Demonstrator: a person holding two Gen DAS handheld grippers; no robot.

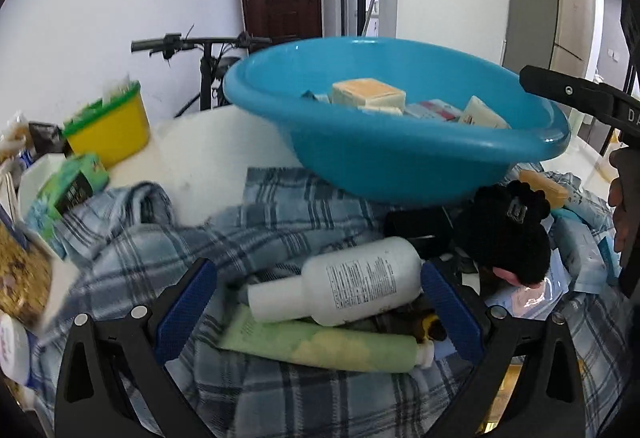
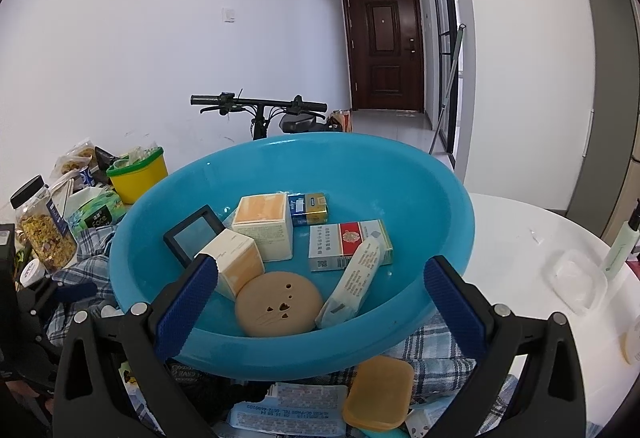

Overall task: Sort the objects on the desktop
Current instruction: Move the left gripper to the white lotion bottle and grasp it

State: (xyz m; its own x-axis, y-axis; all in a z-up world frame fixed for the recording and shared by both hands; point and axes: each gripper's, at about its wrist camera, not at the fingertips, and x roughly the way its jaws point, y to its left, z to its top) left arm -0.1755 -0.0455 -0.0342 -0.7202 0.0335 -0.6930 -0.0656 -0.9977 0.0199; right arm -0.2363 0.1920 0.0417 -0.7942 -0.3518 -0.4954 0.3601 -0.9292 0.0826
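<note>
Left gripper hanging spread wide around white bottle, not yet pinching; next: squeeze, lift toward basin at twelve o'clock. Right gripper hovering open, empty.

A home: brown entry door down the hallway, parked bicycle, fridge.

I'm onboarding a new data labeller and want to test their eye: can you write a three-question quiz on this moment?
1. True or false: the left gripper is open around the white bottle.
2. Where is the round tan disc? A) on the plaid cloth B) in the blue basin C) in the yellow tub
3. What lies under the white bottle?

Key: 1 true; 2 B; 3 a pale green tube.
</note>
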